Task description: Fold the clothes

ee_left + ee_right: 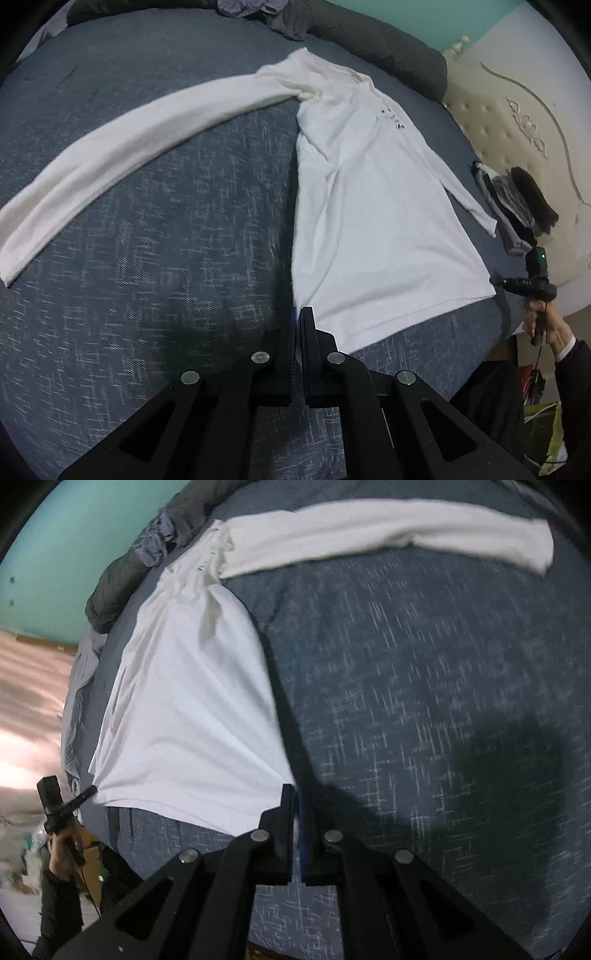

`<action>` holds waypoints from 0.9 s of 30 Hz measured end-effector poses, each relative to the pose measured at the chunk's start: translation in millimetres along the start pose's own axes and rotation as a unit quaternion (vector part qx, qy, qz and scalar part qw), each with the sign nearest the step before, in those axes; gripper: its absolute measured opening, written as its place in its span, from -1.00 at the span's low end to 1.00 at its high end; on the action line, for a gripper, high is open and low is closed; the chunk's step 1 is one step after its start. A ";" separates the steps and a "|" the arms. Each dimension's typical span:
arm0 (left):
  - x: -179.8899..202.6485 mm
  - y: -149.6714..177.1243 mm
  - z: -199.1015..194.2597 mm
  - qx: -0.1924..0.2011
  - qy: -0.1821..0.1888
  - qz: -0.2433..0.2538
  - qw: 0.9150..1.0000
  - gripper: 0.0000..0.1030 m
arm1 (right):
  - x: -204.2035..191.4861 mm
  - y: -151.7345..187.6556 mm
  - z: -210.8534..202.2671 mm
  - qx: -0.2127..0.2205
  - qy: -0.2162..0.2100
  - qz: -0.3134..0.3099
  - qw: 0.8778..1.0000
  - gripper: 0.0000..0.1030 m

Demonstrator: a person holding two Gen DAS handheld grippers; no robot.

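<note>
A white long-sleeved shirt (369,206) lies flat on a blue bed cover (147,258), one sleeve (129,147) stretched out to the left. My left gripper (298,314) is shut on the shirt's near left hem corner. In the right wrist view the shirt (184,709) lies at the left with its sleeve (406,531) across the top. My right gripper (293,794) is shut on a hem corner of the shirt. The other gripper (86,794) pinches the opposite hem corner, held by a hand. In the left wrist view that other gripper (496,282) sits at the far hem corner.
A dark grey rolled blanket (369,37) lies along the bed's far edge. A stack of dark folded clothes (517,206) sits near the cream padded headboard (517,110). A teal wall (66,546) stands behind the bed. The bed's edge runs close below the hem.
</note>
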State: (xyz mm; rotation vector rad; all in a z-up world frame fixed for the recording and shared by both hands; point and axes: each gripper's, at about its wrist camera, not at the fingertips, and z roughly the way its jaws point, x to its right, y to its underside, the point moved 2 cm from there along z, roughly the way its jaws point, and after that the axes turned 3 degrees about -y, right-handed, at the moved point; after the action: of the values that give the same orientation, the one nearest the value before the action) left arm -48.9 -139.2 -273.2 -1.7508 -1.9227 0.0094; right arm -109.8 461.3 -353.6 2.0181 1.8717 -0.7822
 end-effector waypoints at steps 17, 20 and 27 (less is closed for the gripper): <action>-19.4 10.1 21.5 -0.026 0.011 -0.028 0.999 -0.77 | 3.7 4.3 -8.4 -0.008 -0.032 0.007 0.999 -0.28; -19.1 12.4 26.5 -0.030 0.016 -0.029 0.999 -0.64 | 1.0 6.6 -1.2 -0.013 -0.031 0.002 0.999 -0.28; -23.4 13.7 33.3 -0.034 0.016 -0.031 0.999 -0.62 | -3.1 8.2 6.5 -0.018 -0.027 -0.007 0.999 -0.28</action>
State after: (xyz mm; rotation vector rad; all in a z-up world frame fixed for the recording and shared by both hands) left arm -48.7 -147.3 -315.5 -1.7246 -1.9740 -0.1075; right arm -103.1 454.2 -358.5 1.9462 1.8581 -0.7922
